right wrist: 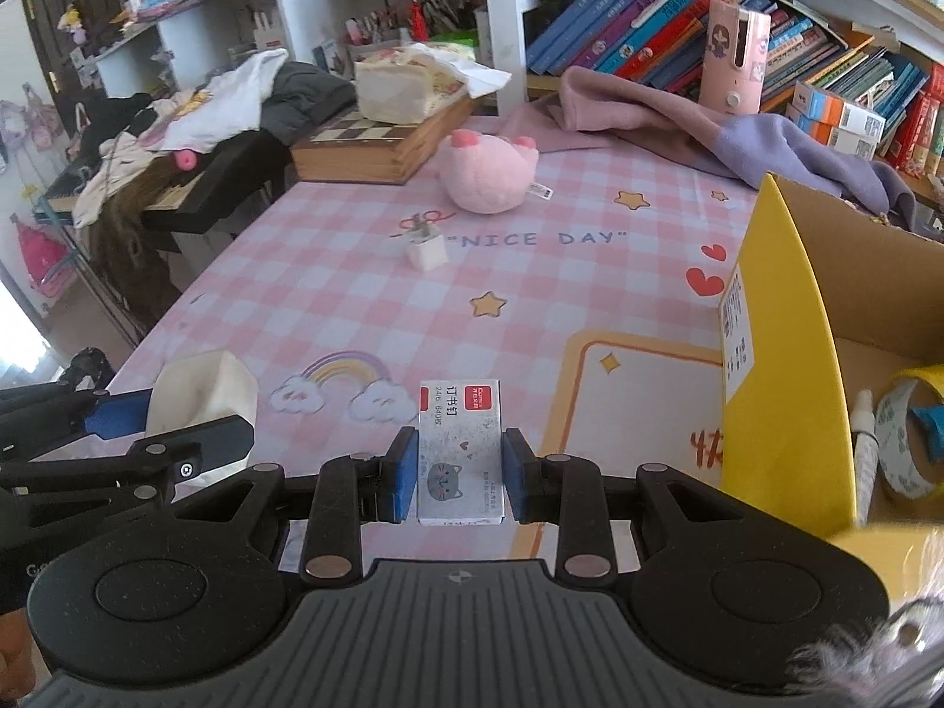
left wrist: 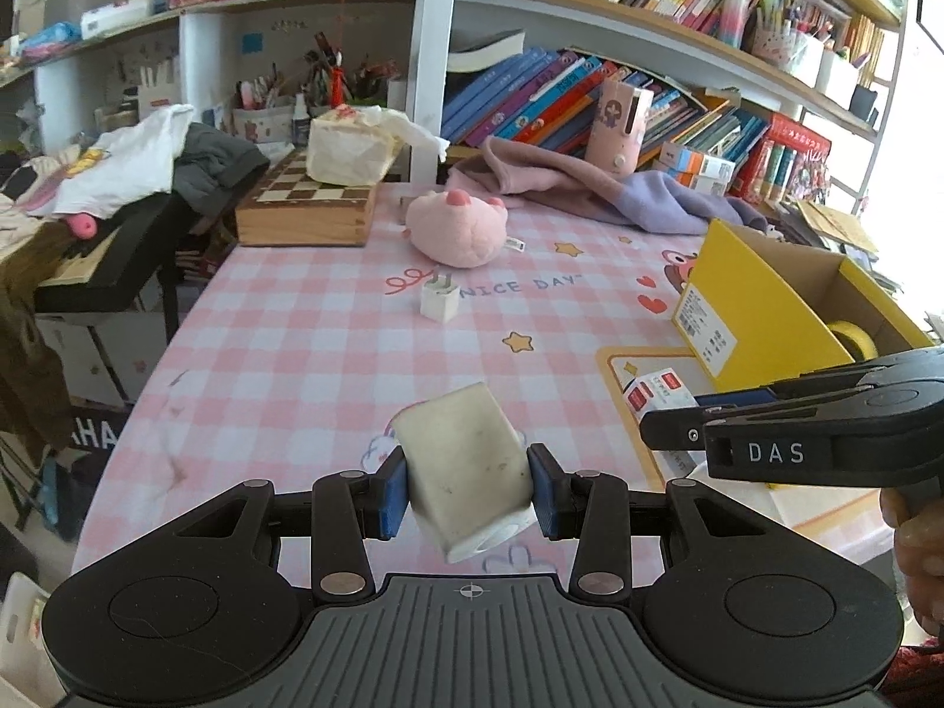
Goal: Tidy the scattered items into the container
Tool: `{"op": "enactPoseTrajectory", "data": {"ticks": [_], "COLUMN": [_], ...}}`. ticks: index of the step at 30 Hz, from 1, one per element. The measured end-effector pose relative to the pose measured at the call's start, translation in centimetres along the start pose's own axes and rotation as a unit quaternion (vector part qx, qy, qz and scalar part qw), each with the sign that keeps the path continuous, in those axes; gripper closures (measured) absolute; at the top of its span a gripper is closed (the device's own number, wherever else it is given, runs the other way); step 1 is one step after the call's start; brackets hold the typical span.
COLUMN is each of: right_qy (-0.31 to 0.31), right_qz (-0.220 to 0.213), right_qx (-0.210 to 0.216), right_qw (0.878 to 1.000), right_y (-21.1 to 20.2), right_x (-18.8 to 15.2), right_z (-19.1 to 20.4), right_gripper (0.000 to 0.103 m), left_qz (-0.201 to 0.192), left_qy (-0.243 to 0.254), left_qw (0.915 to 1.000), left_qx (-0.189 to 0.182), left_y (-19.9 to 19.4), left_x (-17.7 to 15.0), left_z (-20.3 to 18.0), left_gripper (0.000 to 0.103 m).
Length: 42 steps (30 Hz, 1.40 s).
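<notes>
My left gripper is shut on a white block-shaped charger, held tilted above the pink checked tablecloth. My right gripper is shut on a small white staple box with a red label and a cat drawing. The yellow cardboard box stands open to the right of both grippers; a roll of tape and a small white bottle lie inside it. A small white plug adapter and a pink plush toy rest farther back on the table.
A wooden chess box with a tissue pack on top sits at the back left. Purple and pink cloth lies along the back, under shelves of books. A pink bottle stands there. Clothes are piled on a keyboard left of the table.
</notes>
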State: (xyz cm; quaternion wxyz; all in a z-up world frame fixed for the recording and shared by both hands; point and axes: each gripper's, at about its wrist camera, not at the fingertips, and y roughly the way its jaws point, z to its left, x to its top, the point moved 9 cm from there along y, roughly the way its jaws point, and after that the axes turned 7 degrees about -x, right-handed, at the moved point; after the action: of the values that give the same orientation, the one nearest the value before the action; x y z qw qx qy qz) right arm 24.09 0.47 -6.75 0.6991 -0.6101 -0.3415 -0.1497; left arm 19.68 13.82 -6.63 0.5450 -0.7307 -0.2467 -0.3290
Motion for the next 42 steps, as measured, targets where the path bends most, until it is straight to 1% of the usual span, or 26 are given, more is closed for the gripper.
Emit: {"op": "enactPoseTrajectory", "data": {"ticks": [10,17,26,37,42], "right_qy": [0.007,0.016,0.049,0.081,0.095], "right_qz": [-0.020,-0.020,-0.019,-0.004,0.004], "right_qx": [-0.007,-0.013,-0.041,-0.080,-0.099], "right_qw": [1.000,1.000,0.998,0.994,0.991], "right_y": [-4.4,-6.4,-8.2,-9.5,-9.9], "right_x": [-3.3,-5.9,-7.9,-10.2,-11.2], "right_z": [1.3,1.6,-0.1,-2.6,-3.9], "right_gripper": [0.075,0.075,0.075,0.075,0.075], "left_qz": [-0.018,-0.017,-0.007,0.014,0.024], "left_qy": [0.009,0.015,0.041,0.056,0.064], "left_qw": [0.9998,0.9996,0.9977,0.9932,0.9898], "left_qx": [-0.006,-0.017,-0.053,-0.101,-0.125], "left_y": [-4.4,-6.0,-5.9,-4.9,-4.1], "left_x": [-2.4,-3.9,-4.5,-5.5,-5.8], "left_z": [-1.2,-2.1,-4.6,-7.4,-8.8], "left_gripper": [0.063,0.063,0.064,0.064,0.064]}}
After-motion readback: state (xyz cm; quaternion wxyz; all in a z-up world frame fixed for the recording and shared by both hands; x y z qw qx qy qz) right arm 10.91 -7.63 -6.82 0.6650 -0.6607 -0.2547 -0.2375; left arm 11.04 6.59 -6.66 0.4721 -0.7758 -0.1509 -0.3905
